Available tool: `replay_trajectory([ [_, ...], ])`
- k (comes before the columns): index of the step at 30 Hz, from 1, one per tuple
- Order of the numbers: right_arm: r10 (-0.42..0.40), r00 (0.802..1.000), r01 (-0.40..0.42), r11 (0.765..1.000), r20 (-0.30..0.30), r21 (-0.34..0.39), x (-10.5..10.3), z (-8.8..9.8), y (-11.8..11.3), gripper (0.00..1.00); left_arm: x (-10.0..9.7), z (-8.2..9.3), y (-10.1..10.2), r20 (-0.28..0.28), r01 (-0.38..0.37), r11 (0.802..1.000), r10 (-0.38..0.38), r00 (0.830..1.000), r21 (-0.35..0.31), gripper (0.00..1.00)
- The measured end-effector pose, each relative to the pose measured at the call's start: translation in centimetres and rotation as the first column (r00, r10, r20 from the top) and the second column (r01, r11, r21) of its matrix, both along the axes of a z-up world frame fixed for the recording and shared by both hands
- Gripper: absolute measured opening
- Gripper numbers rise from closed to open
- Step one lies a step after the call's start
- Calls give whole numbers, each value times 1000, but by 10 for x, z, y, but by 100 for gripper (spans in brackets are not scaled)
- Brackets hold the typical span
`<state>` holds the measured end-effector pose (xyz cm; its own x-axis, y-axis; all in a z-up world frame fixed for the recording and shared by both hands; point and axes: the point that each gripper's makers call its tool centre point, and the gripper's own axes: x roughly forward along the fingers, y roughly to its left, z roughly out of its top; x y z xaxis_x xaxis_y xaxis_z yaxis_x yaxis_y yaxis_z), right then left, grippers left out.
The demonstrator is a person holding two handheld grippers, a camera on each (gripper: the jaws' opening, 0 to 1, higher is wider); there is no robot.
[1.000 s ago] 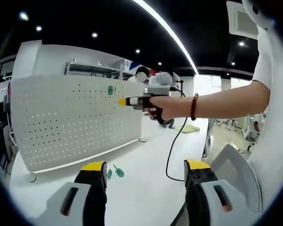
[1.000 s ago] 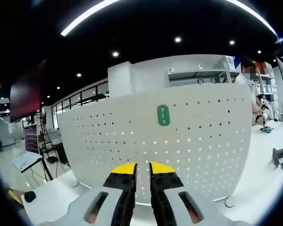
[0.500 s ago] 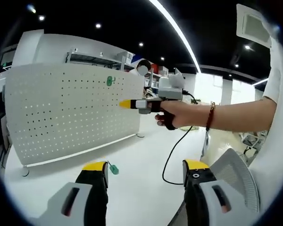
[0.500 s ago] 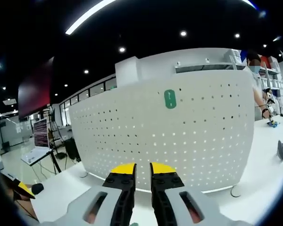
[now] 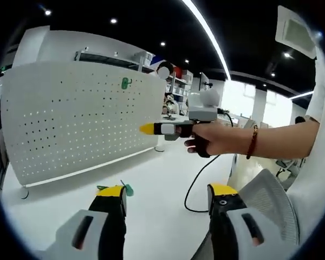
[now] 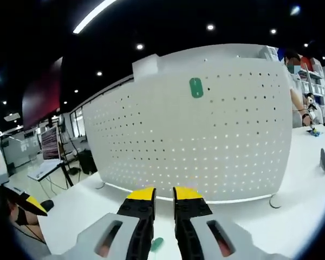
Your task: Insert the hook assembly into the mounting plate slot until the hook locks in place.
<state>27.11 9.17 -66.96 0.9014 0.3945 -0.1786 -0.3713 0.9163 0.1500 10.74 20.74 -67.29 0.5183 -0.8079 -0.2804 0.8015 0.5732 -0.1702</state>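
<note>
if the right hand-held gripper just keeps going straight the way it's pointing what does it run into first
Most likely the white pegboard. The right hand-held gripper points at its lower part, with bare table between them. A small green piece lies on the table under the jaws, probably below that line, though depth is hard to judge.

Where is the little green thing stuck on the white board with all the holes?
The green hook sits high on the white pegboard, near its top edge, straight above the right gripper in the right gripper view.
</note>
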Motion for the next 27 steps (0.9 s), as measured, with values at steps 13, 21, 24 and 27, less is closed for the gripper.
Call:
replay_trajectory([
  [13, 37, 989, -40, 999, -140, -18, -9, -51, 24, 14, -6, -7, 4, 4, -7, 1000, 8, 1000, -11, 68],
  [21, 54, 979, -64, 997, -194, -41, -10, -71, 35, 17, -2, -12, 9, 21, -18, 1000, 18, 1000, 10, 75],
  [24, 64, 973, -76, 996, -220, -49, -10, -77, 39, 17, 0, -14, 11, 24, -24, 1000, 24, 999, 18, 75],
  [27, 66, 969, -84, 995, -237, -63, -9, -83, 42, 17, 0, -14, 13, 23, -28, 1000, 28, 999, 2, 76],
])
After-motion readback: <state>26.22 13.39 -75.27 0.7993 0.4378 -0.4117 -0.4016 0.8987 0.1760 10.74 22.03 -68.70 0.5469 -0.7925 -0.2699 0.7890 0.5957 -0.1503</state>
